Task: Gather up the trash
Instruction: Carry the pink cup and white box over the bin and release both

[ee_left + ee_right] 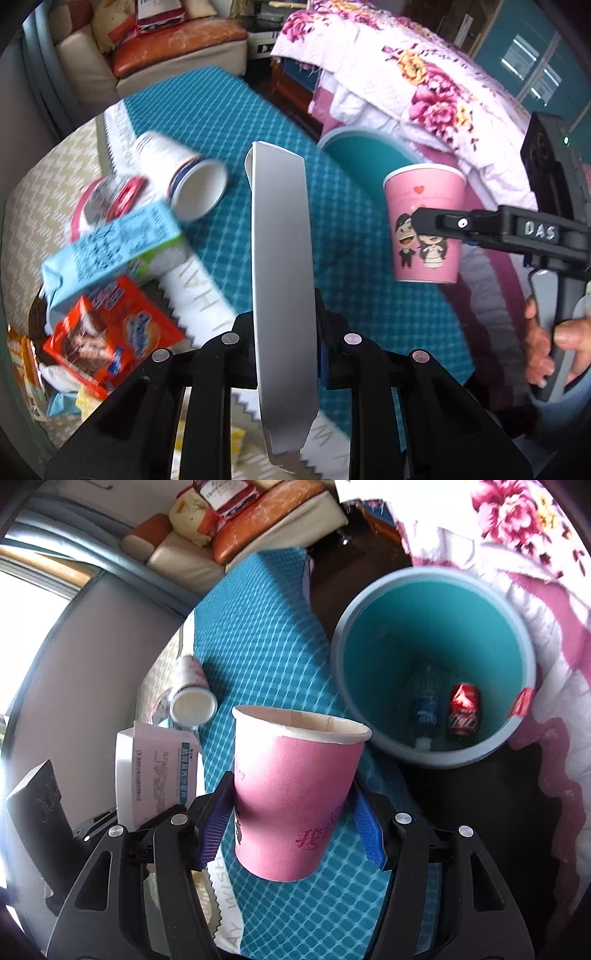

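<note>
My right gripper (291,827) is shut on a pink paper cup (295,797), held upright above the teal tablecloth (258,635), left of the bin. The cup also shows in the left wrist view (424,225) in the right gripper's fingers (436,218). The grey bin with a teal inside (436,664) holds a red cola can (463,710) and a crushed bottle (426,701). My left gripper (286,325) is shut on a flat white box (282,295), held edge-on; the box shows in the right wrist view (159,768). A white paper cup (184,177) lies on its side on the table.
Left of the table lie a blue carton (110,251), an orange snack wrapper (110,332) and a red-rimmed lid (107,195). A floral cloth (406,74) hangs behind the bin. A sofa (166,44) stands at the back.
</note>
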The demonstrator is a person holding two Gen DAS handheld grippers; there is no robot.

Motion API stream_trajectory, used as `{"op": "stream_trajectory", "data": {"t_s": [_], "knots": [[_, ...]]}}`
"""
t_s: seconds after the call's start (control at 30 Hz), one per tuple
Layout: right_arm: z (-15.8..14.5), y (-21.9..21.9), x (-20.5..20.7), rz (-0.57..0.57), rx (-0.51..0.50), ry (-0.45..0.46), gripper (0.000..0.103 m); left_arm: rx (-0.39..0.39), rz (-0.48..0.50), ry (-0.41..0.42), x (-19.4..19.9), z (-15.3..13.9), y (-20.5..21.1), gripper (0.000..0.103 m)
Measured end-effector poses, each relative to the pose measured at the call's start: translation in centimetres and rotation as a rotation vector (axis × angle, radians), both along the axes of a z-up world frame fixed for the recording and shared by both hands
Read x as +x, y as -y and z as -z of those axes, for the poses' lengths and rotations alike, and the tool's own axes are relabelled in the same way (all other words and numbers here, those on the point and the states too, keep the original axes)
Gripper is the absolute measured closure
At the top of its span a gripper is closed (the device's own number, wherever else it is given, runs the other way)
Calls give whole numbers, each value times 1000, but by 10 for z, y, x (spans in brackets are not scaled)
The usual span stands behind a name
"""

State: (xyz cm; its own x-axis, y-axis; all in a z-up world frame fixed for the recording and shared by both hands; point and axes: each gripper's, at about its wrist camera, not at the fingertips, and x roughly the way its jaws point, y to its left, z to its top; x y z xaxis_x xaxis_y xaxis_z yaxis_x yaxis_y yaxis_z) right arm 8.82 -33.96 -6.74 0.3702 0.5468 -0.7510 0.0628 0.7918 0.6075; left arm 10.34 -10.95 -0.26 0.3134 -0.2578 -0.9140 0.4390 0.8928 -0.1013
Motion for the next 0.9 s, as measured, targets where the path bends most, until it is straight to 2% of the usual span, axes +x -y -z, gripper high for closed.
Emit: {"op": "stream_trajectory", "data": {"t_s": [0.17,0.33,0.7,0.9], "knots": [[-13,26,3,65,-86,71,45,-45,21,8,9,-5,30,82],[-14,55,6,121,-115,87,45,-67,50,-12,23,3,68,82],[-7,126,22,261,-119,80,45,-17,82,-60,59,28,140,82],[0,141,27,278,-119,61,45,-3,90,-87,72,49,160,82]]}}
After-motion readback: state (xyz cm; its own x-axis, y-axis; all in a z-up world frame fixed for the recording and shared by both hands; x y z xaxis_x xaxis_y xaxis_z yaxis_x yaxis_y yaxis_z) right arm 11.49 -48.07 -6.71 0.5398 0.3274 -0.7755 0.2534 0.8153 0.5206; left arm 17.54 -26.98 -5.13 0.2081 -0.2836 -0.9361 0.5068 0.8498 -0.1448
